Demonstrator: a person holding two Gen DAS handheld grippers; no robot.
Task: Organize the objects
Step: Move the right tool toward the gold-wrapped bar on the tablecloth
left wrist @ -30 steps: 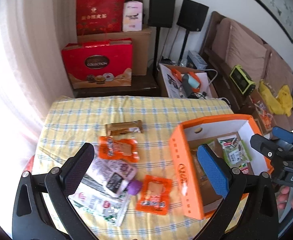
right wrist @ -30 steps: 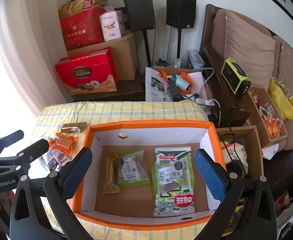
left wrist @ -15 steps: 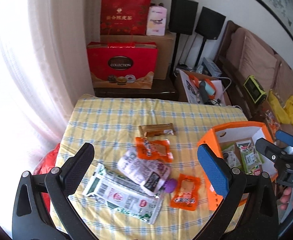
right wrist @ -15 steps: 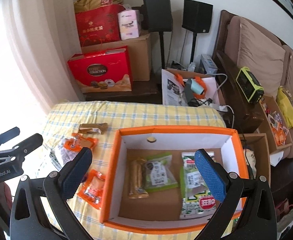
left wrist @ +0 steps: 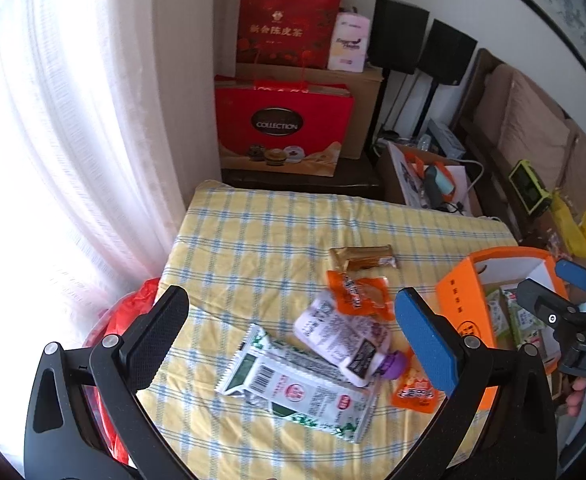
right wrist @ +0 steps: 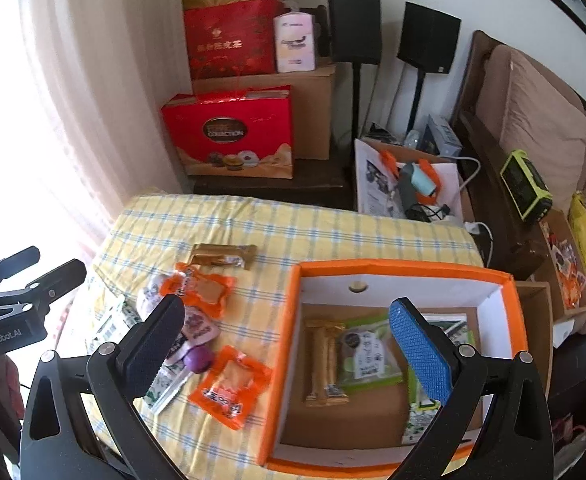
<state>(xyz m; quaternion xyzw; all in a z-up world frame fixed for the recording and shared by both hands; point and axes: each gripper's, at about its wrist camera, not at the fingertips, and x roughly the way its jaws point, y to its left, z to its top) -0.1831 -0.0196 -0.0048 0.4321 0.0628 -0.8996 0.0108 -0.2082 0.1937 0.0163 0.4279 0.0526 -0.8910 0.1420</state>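
Both grippers have drifted left over the last second, so the loose snacks now sit between the fingers of the left gripper [left wrist: 293, 334] and the orange box [right wrist: 401, 268] has slid over to the right side of the right wrist view. Neither one is holding anything: left gripper jaws are spread wide over the pile, right gripper [right wrist: 289, 340] jaws are spread wide too, straddling the box's left wall.

Quick count of what's out on the bench [left wrist: 261, 232], which has a yellow checked cloth on it:
- 1 gold bar [left wrist: 363, 257], farthest back
- 2 orange packets, one [left wrist: 357, 294] just in front of the bar, the other [left wrist: 413, 390] near the box and partly behind the blue finger pad
- 1 white pouch [left wrist: 343, 336] with a purple cap, lying across the first orange packet and the green pack
- 1 long green-and-white pack [left wrist: 297, 384], nearest the camera

So 5 things outside the box, all bunched together to its left.

Inside the box I count 3: another gold bar [right wrist: 325, 364] by the left wall, a green packet [right wrist: 367, 354] right beside it, and a bigger green-and-white pack [right wrist: 423, 412] mostly hidden behind the right gripper's blue pad.

Background has 2 black speakers [right wrist: 353, 26] on stands and 2 red gift bags [right wrist: 229, 136] stacked by cardboard boxes.
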